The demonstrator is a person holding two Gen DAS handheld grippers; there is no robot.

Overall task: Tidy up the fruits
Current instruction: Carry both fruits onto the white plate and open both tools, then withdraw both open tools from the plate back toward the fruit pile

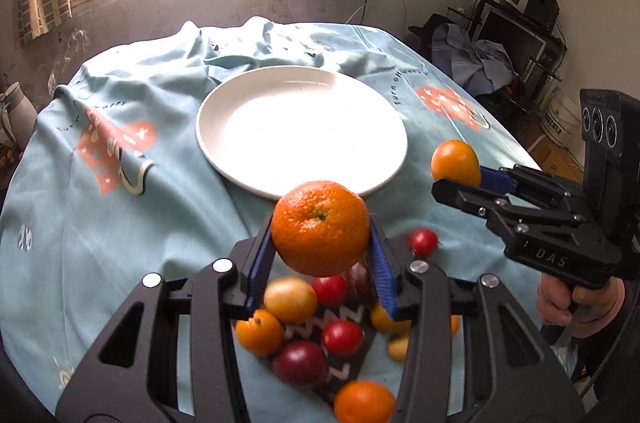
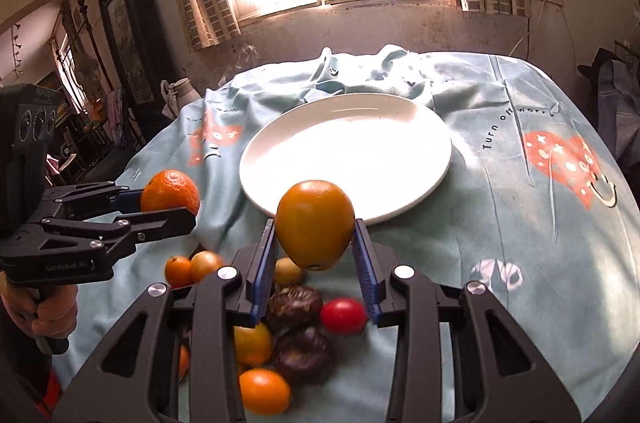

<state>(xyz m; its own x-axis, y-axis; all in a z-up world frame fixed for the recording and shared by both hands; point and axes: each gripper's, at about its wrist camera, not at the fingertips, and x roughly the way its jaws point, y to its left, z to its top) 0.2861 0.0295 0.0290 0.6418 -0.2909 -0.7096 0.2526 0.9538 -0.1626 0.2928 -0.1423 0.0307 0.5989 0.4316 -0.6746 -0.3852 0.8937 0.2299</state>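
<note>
My left gripper (image 1: 320, 235) is shut on a dimpled mandarin (image 1: 320, 227), held in the air just short of the white plate (image 1: 224, 127). My right gripper (image 2: 315, 229) is shut on a smooth orange-yellow fruit (image 2: 315, 223), also lifted before the plate (image 2: 256, 159). Each gripper shows in the other's view: the right gripper (image 1: 458, 179) with its fruit (image 1: 456, 161) at the right, the left gripper (image 2: 170, 201) with the mandarin (image 2: 170, 193) at the left. Below both lies a heap of small fruits (image 1: 300, 323): red, dark purple, yellow and orange ones (image 2: 296, 327).
A light blue tablecloth (image 1: 100, 243) with red heart prints covers the round table, bunched into folds (image 1: 240, 43) behind the plate. A hand (image 1: 576, 303) holds the right gripper's handle. A window is at the back, with cluttered furniture (image 1: 512, 35) to the right of the table.
</note>
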